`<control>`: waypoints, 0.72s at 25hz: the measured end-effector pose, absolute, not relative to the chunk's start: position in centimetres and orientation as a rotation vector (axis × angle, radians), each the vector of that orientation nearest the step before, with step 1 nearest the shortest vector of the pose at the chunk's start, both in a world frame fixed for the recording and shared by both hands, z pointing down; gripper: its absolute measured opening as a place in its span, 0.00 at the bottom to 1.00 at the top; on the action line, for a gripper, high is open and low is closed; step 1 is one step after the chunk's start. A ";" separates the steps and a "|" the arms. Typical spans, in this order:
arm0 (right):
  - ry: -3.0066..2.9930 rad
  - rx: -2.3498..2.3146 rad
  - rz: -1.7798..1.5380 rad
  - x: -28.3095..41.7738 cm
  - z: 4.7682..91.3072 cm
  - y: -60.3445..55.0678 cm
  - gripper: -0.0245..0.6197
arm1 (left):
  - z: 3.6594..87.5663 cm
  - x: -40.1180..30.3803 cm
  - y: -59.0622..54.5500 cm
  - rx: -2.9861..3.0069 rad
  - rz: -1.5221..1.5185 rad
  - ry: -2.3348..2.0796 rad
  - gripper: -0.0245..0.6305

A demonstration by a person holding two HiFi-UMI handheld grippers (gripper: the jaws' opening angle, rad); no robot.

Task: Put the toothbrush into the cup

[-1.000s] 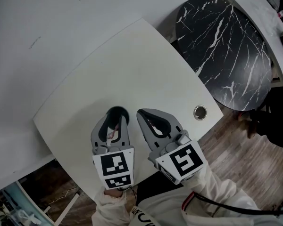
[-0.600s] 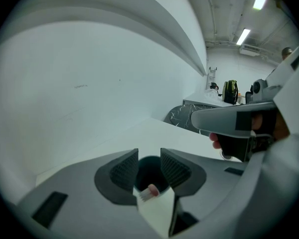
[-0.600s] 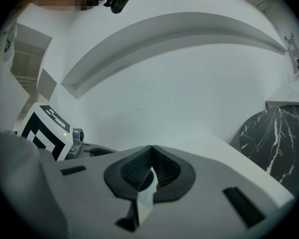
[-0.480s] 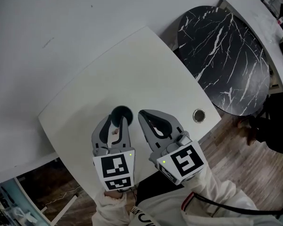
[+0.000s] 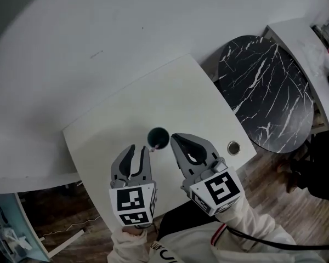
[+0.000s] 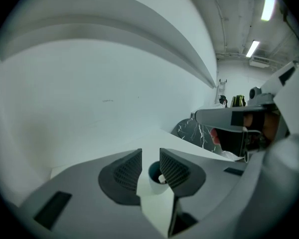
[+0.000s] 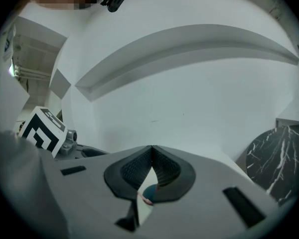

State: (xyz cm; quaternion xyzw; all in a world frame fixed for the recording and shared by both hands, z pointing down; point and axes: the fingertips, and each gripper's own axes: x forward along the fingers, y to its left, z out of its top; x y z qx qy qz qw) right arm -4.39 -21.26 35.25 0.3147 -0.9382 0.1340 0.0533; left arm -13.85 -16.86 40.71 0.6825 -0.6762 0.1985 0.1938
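A small cup (image 5: 158,138) with a dark inside stands on the white table (image 5: 126,114). A short pinkish toothbrush end (image 5: 152,147) sticks out over its near rim; the same end (image 6: 162,179) shows in the left gripper view. My left gripper (image 5: 139,148) hovers just short of the cup, its jaws apart with nothing between them; the cup (image 6: 153,173) shows through the gap. My right gripper (image 5: 175,137) is beside the cup on the right, shut and empty. Under its jaws (image 7: 152,148) I see the cup (image 7: 149,190) and the toothbrush end (image 7: 145,199).
A round metal-rimmed hole (image 5: 233,147) sits near the table's right edge. A round black marble table (image 5: 268,92) stands to the right, over wooden floor (image 5: 274,201). A white wall (image 5: 98,26) runs behind the table.
Both grippers have risen and drawn back. A second ago the cup sat between the left jaws; now it stands free on the table ahead of them. The right jaws stay shut.
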 end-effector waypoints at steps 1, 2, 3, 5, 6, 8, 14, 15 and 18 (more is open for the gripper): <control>-2.858 0.949 0.397 -4.5 34.6 -21.0 0.04 | 39.9 -14.1 -16.4 1.915 0.549 -1.911 0.22; -2.865 0.941 0.385 -4.6 34.0 -20.8 0.04 | 39.1 -14.4 -15.9 1.914 0.542 -1.928 0.22; -2.873 0.931 0.374 -4.7 33.4 -20.5 0.04 | 38.4 -14.7 -15.3 1.910 0.534 -1.945 0.22; -2.886 0.911 0.354 -4.9 32.4 -19.9 0.04 | 37.1 -15.4 -14.3 1.897 0.516 -1.977 0.21; -2.892 0.901 0.347 -5.0 31.9 -19.7 0.04 | 36.5 -15.7 -13.7 1.889 0.511 -1.994 0.19; -2.904 0.881 0.335 -5.3 30.9 -19.1 0.04 | 35.5 -16.2 -12.7 1.874 0.507 -2.026 0.17; -2.933 0.811 0.298 -5.6 28.9 -17.1 0.04 | 33.0 -16.7 -9.9 1.839 0.456 -2.111 0.09; -2.937 0.799 0.294 -5.7 28.7 -16.8 0.05 | 32.7 -16.6 -9.5 1.836 0.450 -2.122 0.08; -2.952 0.765 0.281 -5.9 27.9 -15.8 0.04 | 31.8 -16.5 -8.5 1.827 0.420 -2.158 0.05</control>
